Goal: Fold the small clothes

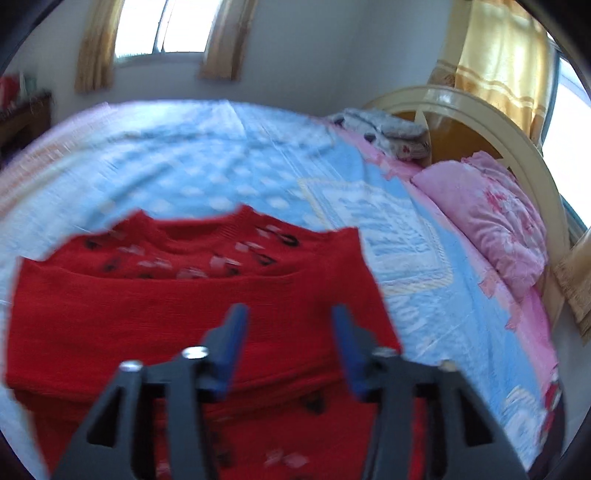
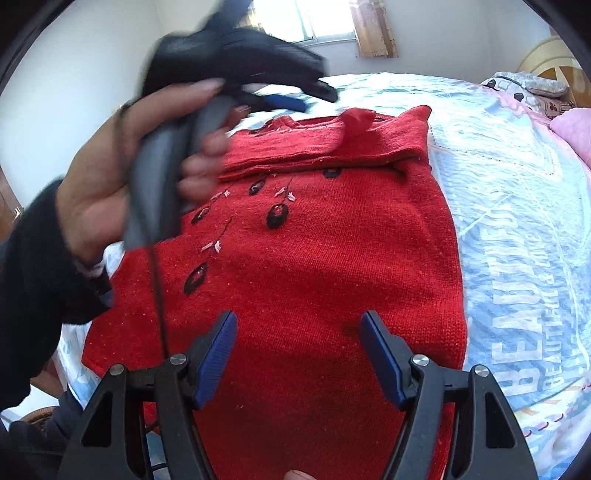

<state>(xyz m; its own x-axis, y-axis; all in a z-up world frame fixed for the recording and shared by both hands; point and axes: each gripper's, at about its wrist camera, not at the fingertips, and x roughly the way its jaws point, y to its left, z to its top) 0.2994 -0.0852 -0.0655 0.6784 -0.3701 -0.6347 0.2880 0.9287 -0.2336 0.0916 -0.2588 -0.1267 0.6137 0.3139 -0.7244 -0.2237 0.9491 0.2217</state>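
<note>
A red knitted sweater [image 1: 147, 306] with dark embroidered flowers lies flat on the blue bed cover [image 1: 184, 166]. In the right wrist view the sweater [image 2: 314, 258] has a sleeve folded across its upper part [image 2: 332, 144]. My left gripper [image 1: 288, 314] hovers over the sweater's middle, open, with nothing between its blue pads. My right gripper [image 2: 298, 317] stands open over the sweater's lower part, also holding nothing. A hand [image 2: 96, 184] grips the left gripper's grey handle [image 2: 159, 184] at the sweater's upper left, blurred.
A pink pillow [image 1: 491, 218] and folded grey blankets [image 1: 388, 133] lie by the curved headboard [image 1: 498, 122] on the right. The wall behind has a window [image 1: 162, 26] and yellow curtains [image 1: 498, 55]. Dark furniture [image 1: 22, 118] stands at far left.
</note>
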